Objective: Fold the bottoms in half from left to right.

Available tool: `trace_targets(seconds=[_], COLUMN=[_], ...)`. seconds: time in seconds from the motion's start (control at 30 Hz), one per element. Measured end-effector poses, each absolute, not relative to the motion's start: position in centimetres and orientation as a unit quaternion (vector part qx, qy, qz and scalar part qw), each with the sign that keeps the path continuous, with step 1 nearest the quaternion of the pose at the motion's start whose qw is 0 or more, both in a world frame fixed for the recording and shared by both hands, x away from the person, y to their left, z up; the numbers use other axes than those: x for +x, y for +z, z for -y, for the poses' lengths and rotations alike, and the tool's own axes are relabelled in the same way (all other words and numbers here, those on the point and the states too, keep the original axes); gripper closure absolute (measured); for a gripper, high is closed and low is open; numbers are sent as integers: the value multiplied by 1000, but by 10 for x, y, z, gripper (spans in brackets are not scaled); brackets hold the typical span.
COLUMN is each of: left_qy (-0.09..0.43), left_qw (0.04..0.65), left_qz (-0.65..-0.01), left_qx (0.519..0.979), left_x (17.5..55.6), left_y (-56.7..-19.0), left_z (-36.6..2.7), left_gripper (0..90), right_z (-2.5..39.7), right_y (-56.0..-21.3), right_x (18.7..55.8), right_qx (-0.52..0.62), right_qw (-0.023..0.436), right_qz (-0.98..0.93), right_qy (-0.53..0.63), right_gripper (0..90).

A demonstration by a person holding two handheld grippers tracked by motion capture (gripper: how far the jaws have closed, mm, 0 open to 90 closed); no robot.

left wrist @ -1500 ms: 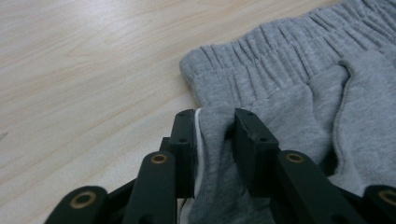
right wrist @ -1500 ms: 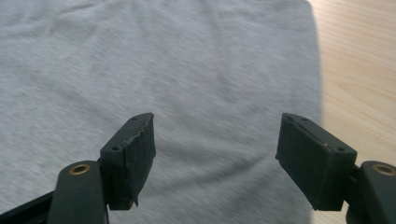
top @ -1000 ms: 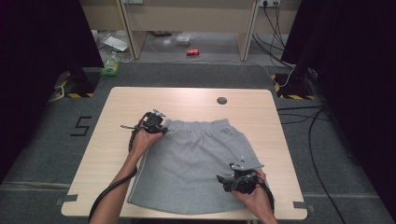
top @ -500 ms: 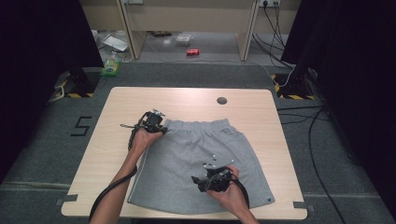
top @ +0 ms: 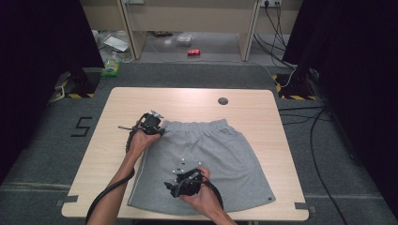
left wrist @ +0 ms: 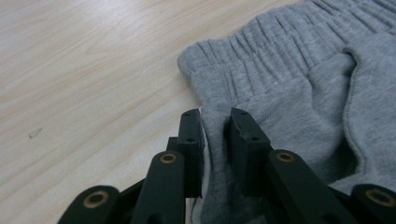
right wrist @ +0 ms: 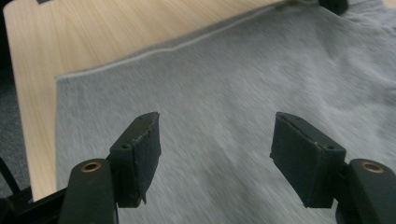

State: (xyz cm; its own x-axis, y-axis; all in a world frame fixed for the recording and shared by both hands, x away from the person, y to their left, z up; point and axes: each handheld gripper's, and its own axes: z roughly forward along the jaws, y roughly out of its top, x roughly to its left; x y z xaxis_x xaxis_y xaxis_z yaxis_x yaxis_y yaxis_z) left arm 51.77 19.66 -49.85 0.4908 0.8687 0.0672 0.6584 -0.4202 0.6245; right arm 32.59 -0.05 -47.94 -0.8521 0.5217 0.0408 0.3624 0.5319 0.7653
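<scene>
Two gripper views reveal jaw states: left gripper (left wrist: 215, 135) pinches the grey cotton shorts (top: 220, 154) near their far-left waistband corner; right gripper (right wrist: 219, 154) hovers wide apart above the near-left fabric.

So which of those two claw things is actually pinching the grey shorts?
The left gripper, at the waistband corner of the grey shorts: its jaws clamp a fold. The right gripper hangs wide open.

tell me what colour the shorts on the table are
Plain light grey shorts, with a gathered waistband; the left gripper view shows them best.
</scene>
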Motion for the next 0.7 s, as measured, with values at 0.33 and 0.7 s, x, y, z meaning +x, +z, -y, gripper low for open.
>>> trace_targets(seconds=[0.33, 0.7], left_qy=[193, 188], left_qw=[276, 283], left_qz=[-467, -468], left_qx=[818, 816], left_x=[517, 517], left_y=[-499, -500], left_z=[-198, -201], left_gripper=[750, 750], right_z=[-32, -77], right_y=[-492, -504], right_x=[310, 292], right_qx=[235, 204], right_qw=[78, 60], right_qz=[-882, -890], right_qy=[402, 404], right_gripper=[338, 340])
